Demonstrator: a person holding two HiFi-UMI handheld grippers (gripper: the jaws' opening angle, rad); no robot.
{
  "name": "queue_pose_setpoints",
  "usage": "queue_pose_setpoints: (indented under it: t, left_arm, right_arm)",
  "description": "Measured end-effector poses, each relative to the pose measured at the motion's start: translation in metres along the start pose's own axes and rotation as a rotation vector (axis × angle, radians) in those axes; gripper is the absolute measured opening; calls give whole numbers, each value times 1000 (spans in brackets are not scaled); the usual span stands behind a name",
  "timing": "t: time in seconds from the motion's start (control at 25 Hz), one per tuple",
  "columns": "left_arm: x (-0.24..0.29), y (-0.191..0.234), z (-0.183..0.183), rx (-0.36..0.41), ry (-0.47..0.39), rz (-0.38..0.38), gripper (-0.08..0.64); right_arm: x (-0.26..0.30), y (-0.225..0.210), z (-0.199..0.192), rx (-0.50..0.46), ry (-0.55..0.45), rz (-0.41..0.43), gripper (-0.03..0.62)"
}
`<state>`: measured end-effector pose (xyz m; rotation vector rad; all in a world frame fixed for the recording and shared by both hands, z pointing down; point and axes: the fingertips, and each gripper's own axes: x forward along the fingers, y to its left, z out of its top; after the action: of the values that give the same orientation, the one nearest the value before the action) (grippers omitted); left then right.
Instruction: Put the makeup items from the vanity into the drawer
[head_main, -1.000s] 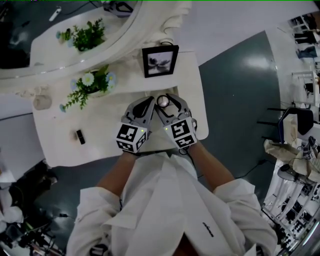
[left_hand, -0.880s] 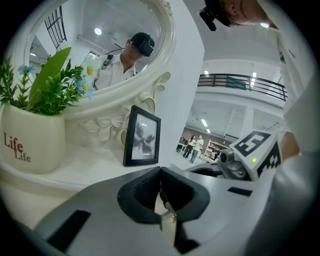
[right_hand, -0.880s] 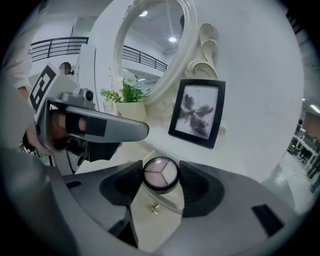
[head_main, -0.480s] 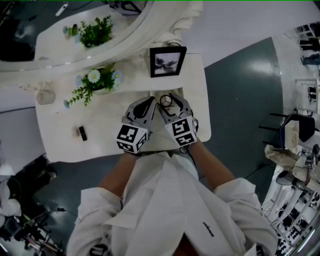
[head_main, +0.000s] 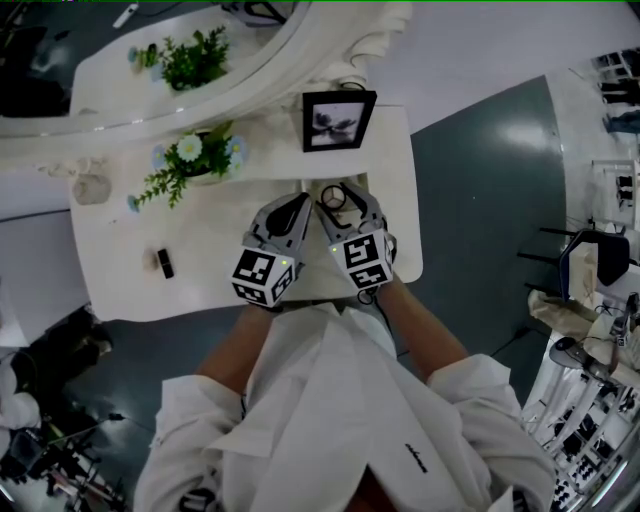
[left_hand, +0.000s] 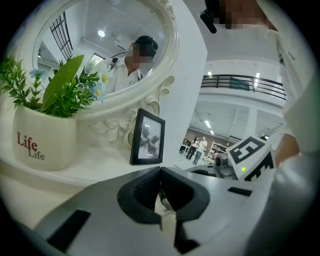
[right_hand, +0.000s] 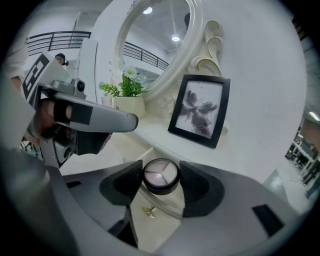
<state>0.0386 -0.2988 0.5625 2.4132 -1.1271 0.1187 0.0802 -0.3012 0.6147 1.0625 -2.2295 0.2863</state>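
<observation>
A round compact (right_hand: 160, 176) with a black rim and pale pink pans sits between the pads of my right gripper (right_hand: 160, 175), which is shut on it. In the head view the compact (head_main: 333, 198) is held over the vanity's (head_main: 120, 290) front middle, near the photo frame. Below it a white drawer front with a small gold handle (right_hand: 148, 211) shows. My left gripper (head_main: 303, 206) hangs just to the left, its jaws closed tip to tip (left_hand: 160, 172) with nothing clearly held. A small black makeup item (head_main: 161, 263) lies at the vanity's left.
A black photo frame (head_main: 338, 119) stands behind the grippers, close to the compact. A potted plant (head_main: 190, 160) in a white pot (left_hand: 42, 142) stands left of the photo frame, under the oval mirror (head_main: 150, 60). The vanity's right edge (head_main: 412, 230) drops to dark floor.
The head view has shifted a little. Both grippers stay side by side in the same place, and the compact remains in the right jaws.
</observation>
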Motion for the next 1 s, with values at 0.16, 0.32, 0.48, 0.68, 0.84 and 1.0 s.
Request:
queue_pose_setpoints:
  t: [0.16, 0.32, 0.48, 0.68, 0.84, 1.0]
  left_arm:
    - [-1, -1, -1, 0, 1, -1, 26]
    - [-3, -2, -1, 1, 0, 1, 26]
    - [-7, -1, -2, 2, 0, 4, 26]
    - [-12, -1, -1, 4, -1, 6, 26]
    - [-19, -3, 6, 17, -15, 8, 26]
    - [-32, -5, 17, 36, -31, 9, 26]
  right_arm:
    - [0, 0, -1, 1, -4, -3, 247]
    - [-1, 0, 0, -1, -7, -6, 247]
    - [-2, -1, 0, -1, -15, -16, 242]
    - [-5, -1, 0, 10, -27, -19, 227]
    - [-25, -6, 16, 31, -117, -62, 117]
    - [-52, -14, 30, 79, -197, -101, 18]
